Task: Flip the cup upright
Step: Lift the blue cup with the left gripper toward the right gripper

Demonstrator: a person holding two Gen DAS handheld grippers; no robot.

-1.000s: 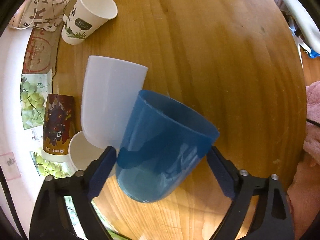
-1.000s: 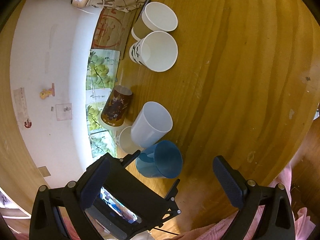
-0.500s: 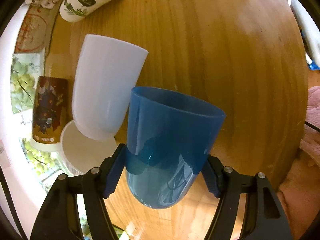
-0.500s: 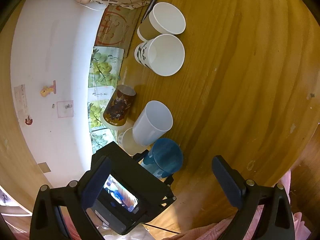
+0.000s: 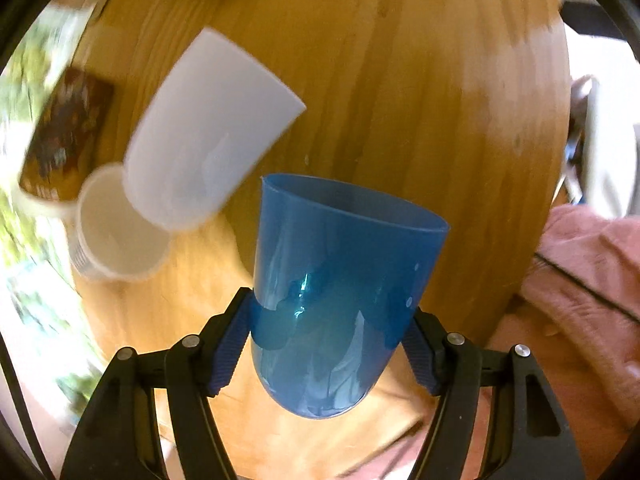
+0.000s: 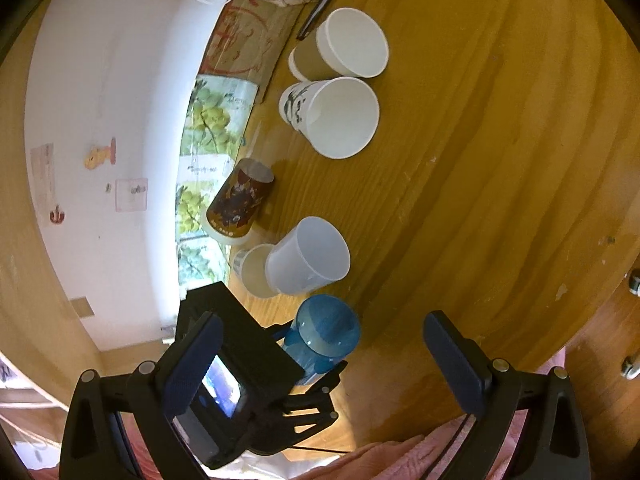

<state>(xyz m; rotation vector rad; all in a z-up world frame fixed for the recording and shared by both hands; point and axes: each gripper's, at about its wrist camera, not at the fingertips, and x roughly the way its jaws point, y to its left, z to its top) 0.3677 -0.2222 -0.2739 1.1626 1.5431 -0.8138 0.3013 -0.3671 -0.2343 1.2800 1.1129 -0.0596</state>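
Observation:
A translucent blue plastic cup point(image 5: 336, 292) is held in my left gripper point(image 5: 328, 344), whose pads press its lower sides; its open rim faces away from the camera and it hangs above the wooden table point(image 5: 420, 80). In the right wrist view the blue cup point(image 6: 324, 332) appears mouth-up, tilted, near the table's front edge, with the left gripper's body point(image 6: 232, 368) behind it. My right gripper point(image 6: 320, 364) is open and empty, held above and apart from the cup.
A white plastic cup point(image 6: 308, 256) stands just beyond the blue one, beside a small white paper cup point(image 6: 252, 272) and an upside-down brown printed cup point(image 6: 240, 204). Two upright paper cups point(image 6: 340, 116) stand farther back. Pink cloth point(image 5: 592, 280) lies at the table's edge.
My left gripper closed on the blue cup, lifted it and is turning it; the left view is blurred with motion. The right gripper stayed open, drifting slightly.

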